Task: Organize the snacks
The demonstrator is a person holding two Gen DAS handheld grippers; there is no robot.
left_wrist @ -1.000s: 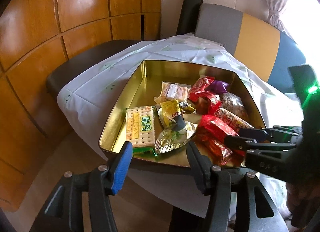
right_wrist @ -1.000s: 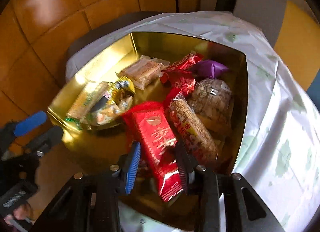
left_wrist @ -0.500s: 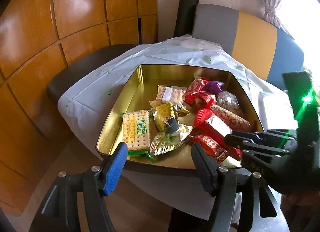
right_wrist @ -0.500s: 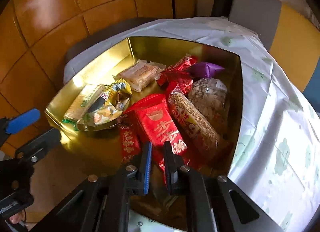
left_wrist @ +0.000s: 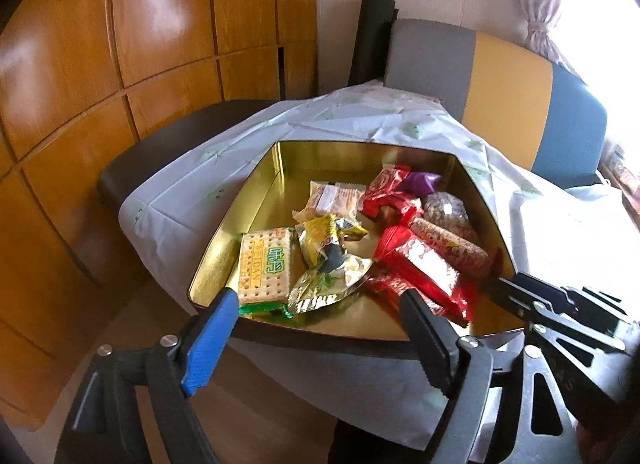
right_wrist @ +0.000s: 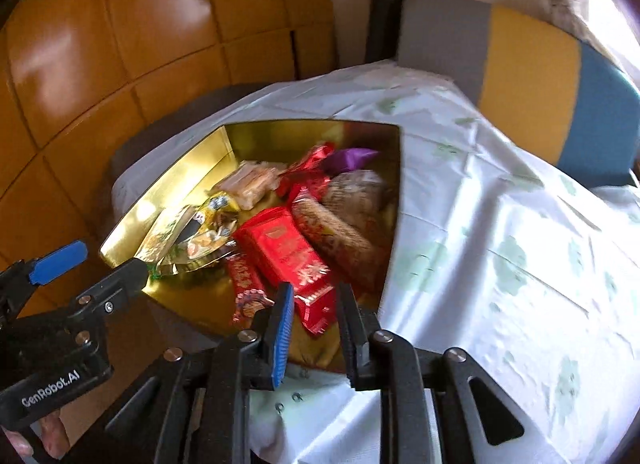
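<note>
A gold tin [left_wrist: 248, 224] on the white-clothed table holds several snack packets. A cracker packet [left_wrist: 264, 268], a yellow packet [left_wrist: 320, 236] and a silver packet [left_wrist: 332, 284] lie at its left. My left gripper [left_wrist: 318, 298] hovers at the tin's near rim, its jaws opening, with nothing gripped between them. My right gripper [right_wrist: 316, 292] is shut on the near end of a red packet [right_wrist: 284, 248], at the tin's near right corner. From the left wrist view the right gripper [left_wrist: 486, 290] sits beside that red packet [left_wrist: 420, 272].
A long nut bar [left_wrist: 452, 248], a purple packet [left_wrist: 420, 182] and other red wrappers fill the tin's right side. The white cloth [right_wrist: 500, 244] spreads to the right. A grey, yellow and blue bench back [left_wrist: 508, 88] stands behind, with wood panelling [left_wrist: 120, 64] at the left.
My left gripper's jaws have spread wider. My right gripper's jaws closed around the red packet's near end, then drew back toward the tin's near corner and rose a little.
</note>
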